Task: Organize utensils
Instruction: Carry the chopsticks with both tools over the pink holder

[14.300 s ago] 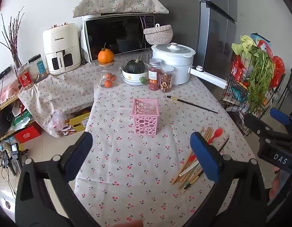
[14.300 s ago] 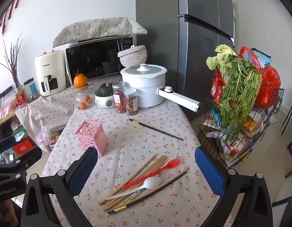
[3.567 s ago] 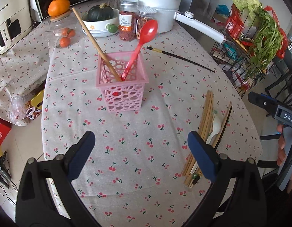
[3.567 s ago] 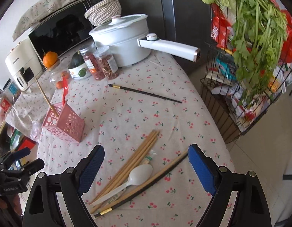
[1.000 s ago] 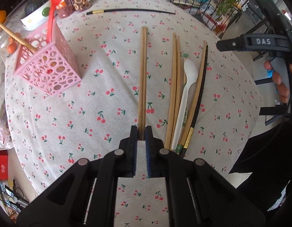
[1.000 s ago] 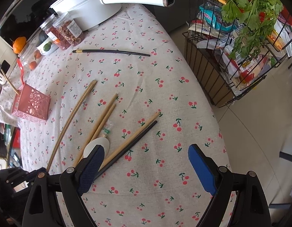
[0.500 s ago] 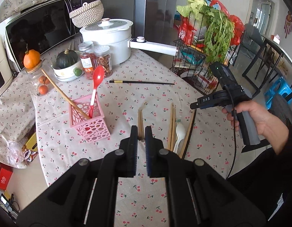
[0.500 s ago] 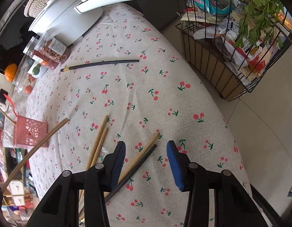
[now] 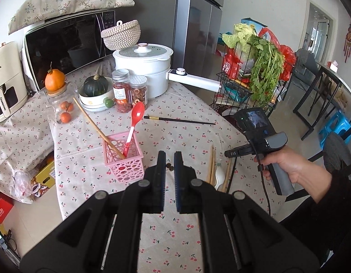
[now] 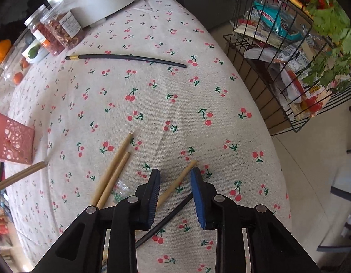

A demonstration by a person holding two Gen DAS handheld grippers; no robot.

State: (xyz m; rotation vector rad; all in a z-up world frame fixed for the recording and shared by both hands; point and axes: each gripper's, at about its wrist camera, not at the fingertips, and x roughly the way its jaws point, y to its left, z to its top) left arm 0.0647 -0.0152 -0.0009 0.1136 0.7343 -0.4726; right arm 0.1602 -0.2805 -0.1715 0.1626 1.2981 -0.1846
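My left gripper (image 9: 169, 159) is shut on a pair of wooden chopsticks (image 9: 169, 166), seen end-on between its pads and held above the table right of the pink basket (image 9: 123, 157). The basket holds a red spoon (image 9: 135, 122) and one wooden chopstick (image 9: 96, 128). My right gripper (image 10: 175, 177) is partly open, low over the table, its jaws on either side of a wooden chopstick (image 10: 175, 187) and a black chopstick (image 10: 166, 221). Two more wooden chopsticks (image 10: 114, 173) lie to its left. Another black chopstick (image 10: 125, 58) lies farther back. A white spoon (image 9: 219, 175) lies among them.
Two spice jars (image 9: 130, 89), a bowl with a squash (image 9: 96, 91), a white pot with a long handle (image 9: 148, 68), a microwave (image 9: 66, 43) and an air fryer (image 9: 5, 84) stand at the back. A wire rack of vegetables (image 9: 255, 72) stands beyond the table's right edge (image 10: 261, 122).
My left gripper has lifted the two wooden chopsticks off the table and swung up level. My right gripper has narrowed and dropped lower around the wooden and black chopsticks.
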